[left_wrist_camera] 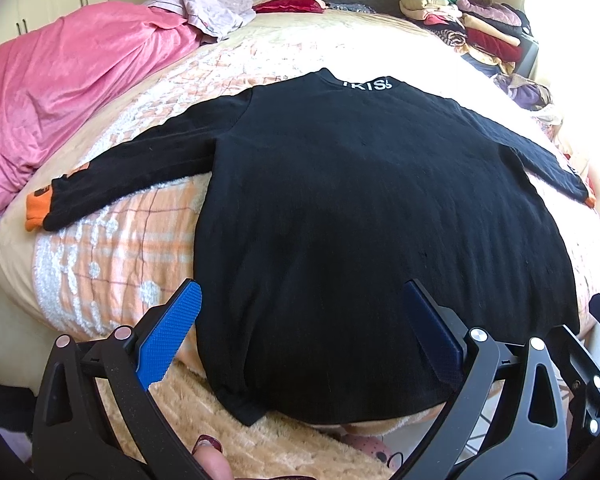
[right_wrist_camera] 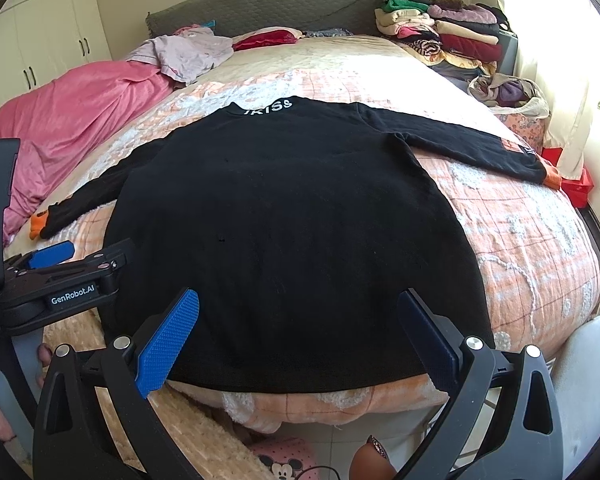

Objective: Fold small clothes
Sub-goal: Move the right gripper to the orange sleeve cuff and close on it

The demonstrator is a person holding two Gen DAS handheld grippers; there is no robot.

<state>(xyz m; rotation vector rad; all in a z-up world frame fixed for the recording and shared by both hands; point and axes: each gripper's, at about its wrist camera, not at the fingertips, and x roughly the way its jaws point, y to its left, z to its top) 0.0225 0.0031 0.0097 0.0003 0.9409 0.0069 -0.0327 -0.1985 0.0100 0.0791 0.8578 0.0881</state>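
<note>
Nearest, the left gripper is hanging over the hem with its blue pads spread wide and holding nothing; the right gripper is doing the same beside it, jaws wide apart and empty. Just beyond them the black top is lying flat on the quilt, hem toward the bed edge, both sleeves stretched out sideways, orange cuffs at the tips, white lettering at the far collar. Farther back a pink blanket is bunching on the left and a stack of clothes is sitting by the headboard. The risk, as I judge it: the hem is drooping over the edge, so a pinch there may be catching only one layer, or dragging the quilt up with it, skewing the fold.
</note>
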